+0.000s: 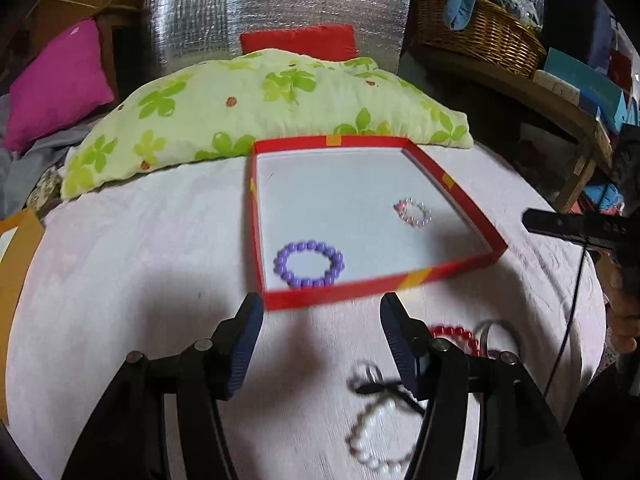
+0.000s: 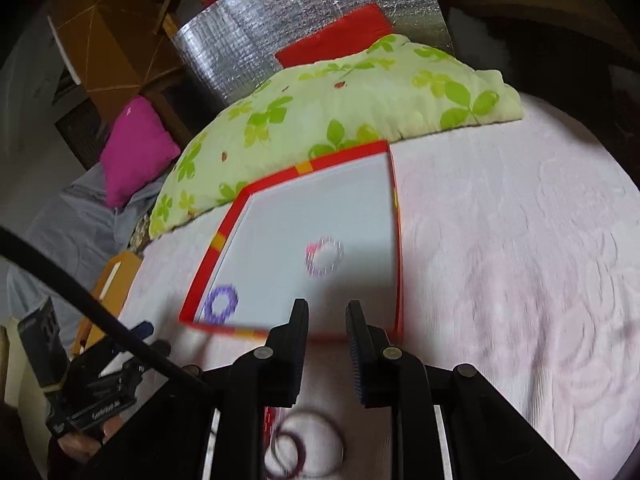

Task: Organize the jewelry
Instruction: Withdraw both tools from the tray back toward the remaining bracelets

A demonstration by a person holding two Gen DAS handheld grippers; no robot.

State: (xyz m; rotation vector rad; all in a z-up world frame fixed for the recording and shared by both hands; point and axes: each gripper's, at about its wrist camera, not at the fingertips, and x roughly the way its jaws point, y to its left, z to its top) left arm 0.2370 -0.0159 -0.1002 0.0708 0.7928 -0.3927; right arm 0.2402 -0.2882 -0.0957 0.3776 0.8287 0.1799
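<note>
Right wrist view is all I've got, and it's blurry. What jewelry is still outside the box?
Observer: A white pearl bracelet lies on the cloth, short of the box.
Operator: Anything else near it?
Observer: A red bead bracelet, to its right and nearer the box.
Operator: Is the left gripper holding anything?
Observer: No, the left gripper is open, with nothing between its fingers.
</note>
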